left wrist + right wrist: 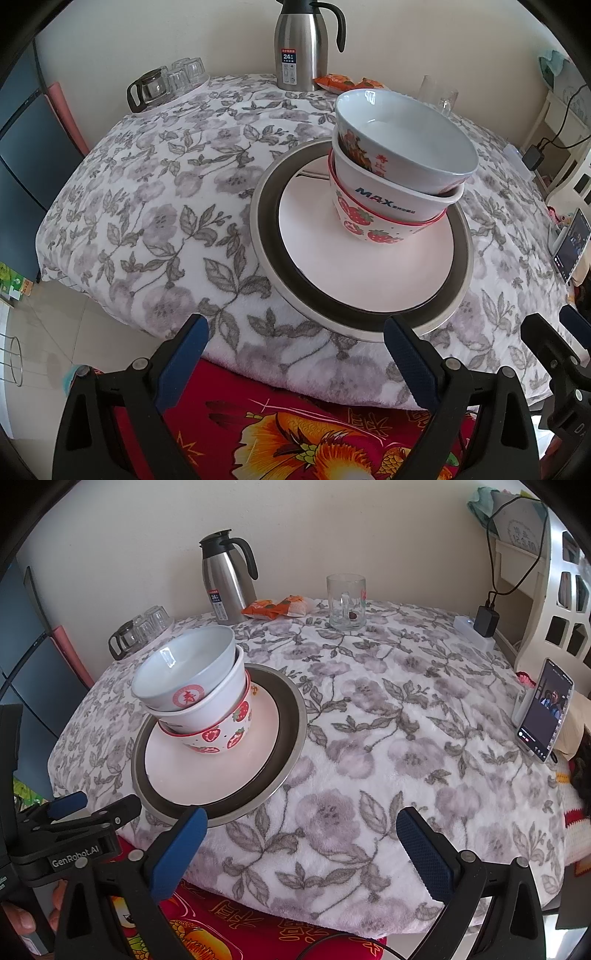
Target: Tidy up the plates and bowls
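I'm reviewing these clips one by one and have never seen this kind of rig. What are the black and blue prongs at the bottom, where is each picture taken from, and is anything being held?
There is no robot here. A person holds one hand-held left gripper and one right gripper; the blue-padded prongs are their jaws. Each picture comes from a fisheye camera on a gripper, looking forward between its jaws, so straight lines bend.

Both jaws stand open and hold nothing.

On the grey floral tablecloth sits a stack: a metal-rimmed dark round tray, a pale pink plate on it, then three nested bowls, strawberry-patterned bowl lowest, white bowl marked MAX in it, and white bowl with red characters on top, tilted.

Further back stand a steel thermos jug, a clear glass mug and orange snack packets. A phone leans at the right.
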Tool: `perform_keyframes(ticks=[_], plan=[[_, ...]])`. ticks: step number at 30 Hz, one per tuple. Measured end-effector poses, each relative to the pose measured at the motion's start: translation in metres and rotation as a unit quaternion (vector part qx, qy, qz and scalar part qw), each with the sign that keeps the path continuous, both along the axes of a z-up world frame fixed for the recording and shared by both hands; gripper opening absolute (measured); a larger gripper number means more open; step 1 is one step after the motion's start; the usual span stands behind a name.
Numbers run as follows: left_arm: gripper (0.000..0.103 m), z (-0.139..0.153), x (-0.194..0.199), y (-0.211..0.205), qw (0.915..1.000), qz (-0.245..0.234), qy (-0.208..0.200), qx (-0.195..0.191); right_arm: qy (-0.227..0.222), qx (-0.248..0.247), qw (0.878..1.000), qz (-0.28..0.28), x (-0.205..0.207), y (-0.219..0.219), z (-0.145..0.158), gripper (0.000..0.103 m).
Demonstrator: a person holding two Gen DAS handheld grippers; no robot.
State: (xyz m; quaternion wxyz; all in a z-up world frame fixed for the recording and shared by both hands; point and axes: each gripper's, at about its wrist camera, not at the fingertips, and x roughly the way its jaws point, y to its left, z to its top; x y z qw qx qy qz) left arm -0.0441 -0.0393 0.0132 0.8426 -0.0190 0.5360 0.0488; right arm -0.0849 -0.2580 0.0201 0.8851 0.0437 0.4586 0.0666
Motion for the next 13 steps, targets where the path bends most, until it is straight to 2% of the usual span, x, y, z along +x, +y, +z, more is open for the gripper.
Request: perform_keyframes(ticks=[13], plan=[[0.096, 0.0016, 0.0000, -0.0027, 1.0000, -0.008, -0.003, 0.003, 0.000, 0.000, 1.000, 0.000, 0.0003, -0.0001, 0.0000, 0.103]])
